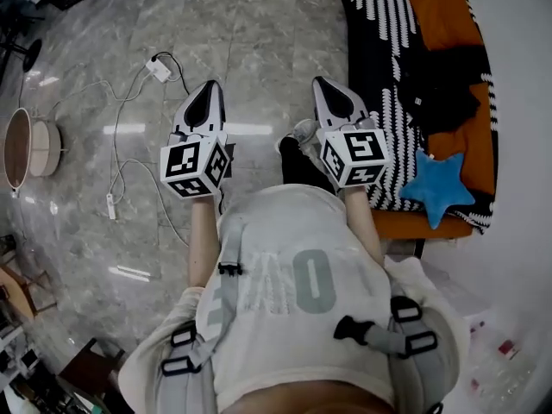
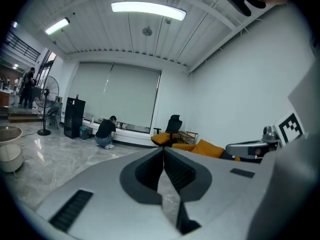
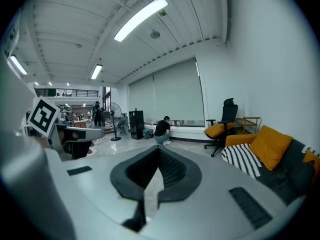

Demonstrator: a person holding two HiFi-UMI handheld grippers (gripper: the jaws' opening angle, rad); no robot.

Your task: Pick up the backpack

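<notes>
In the head view both grippers are held out level over the marble floor, side by side. My left gripper (image 1: 207, 90) is shut with nothing between its jaws, and so is my right gripper (image 1: 325, 84). A black, soft bundle (image 1: 442, 86), possibly the backpack, lies on the sofa (image 1: 435, 224) to the right of the right gripper, apart from it. The left gripper view looks along the shut left gripper (image 2: 163, 149) into the room. The right gripper view shows the shut right gripper (image 3: 160, 149) and the sofa's striped blanket (image 3: 243, 158); I cannot make out the black bundle there.
A white cable with a power adapter (image 1: 159, 67) trails on the floor ahead at the left. A round stool (image 1: 30, 147) stands at the far left. A blue star cushion (image 1: 435, 188) lies on the sofa. An office chair (image 3: 224, 121) and a crouching person (image 3: 162, 129) are farther off.
</notes>
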